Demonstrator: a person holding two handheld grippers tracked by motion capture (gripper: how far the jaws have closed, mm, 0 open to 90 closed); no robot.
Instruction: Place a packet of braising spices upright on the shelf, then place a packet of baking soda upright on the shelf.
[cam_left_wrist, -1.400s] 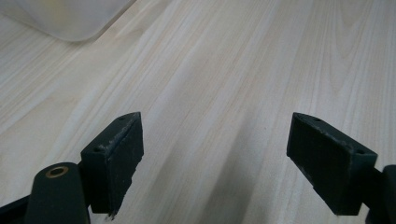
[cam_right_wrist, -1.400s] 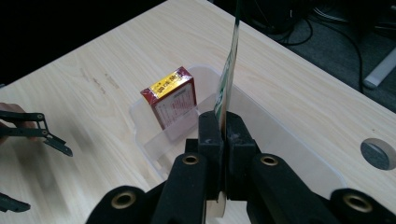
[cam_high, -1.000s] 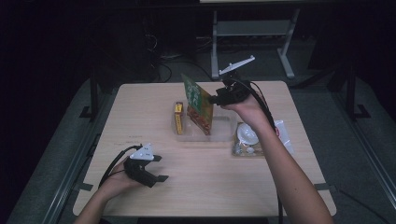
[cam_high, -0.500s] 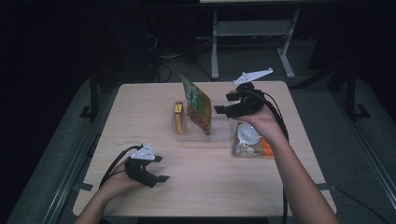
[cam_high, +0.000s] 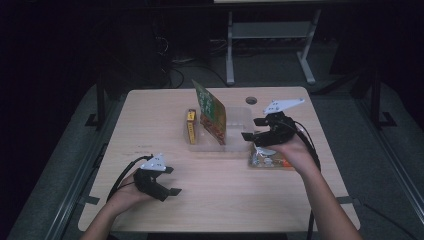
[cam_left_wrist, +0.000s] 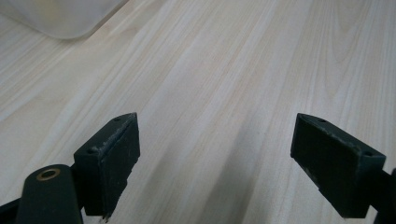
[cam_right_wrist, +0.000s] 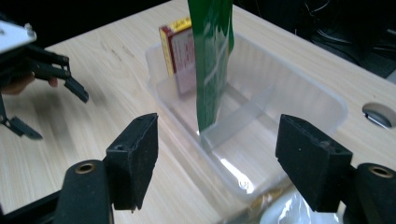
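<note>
A clear plastic bin (cam_high: 239, 125) sits mid-table. A green packet (cam_high: 210, 111) stands on edge in it, next to a yellow and red box (cam_high: 191, 126). The right gripper view shows the green packet (cam_right_wrist: 212, 60) upright against a divider, the box (cam_right_wrist: 180, 56) behind it, and the bin's wall (cam_right_wrist: 299, 88). My right gripper (cam_high: 251, 129) hovers at the bin's right end, open; its jaws have just been opening and nothing is between them (cam_right_wrist: 217, 135). My left gripper (cam_high: 173, 181) rests open near the front left, with bare wood between its jaws (cam_left_wrist: 215, 140).
A clear-wrapped food pack (cam_high: 267, 160) lies on the table under my right hand, just right of the bin. A round cable hole (cam_high: 251, 100) sits behind the bin. The wooden table (cam_high: 150, 125) is bare at the left. Dark floor and a metal stand lie beyond.
My right gripper has drawn away from the green packet, moving right and down toward the bin's right end. The packet stays standing in the bin. The left gripper has not moved.
</note>
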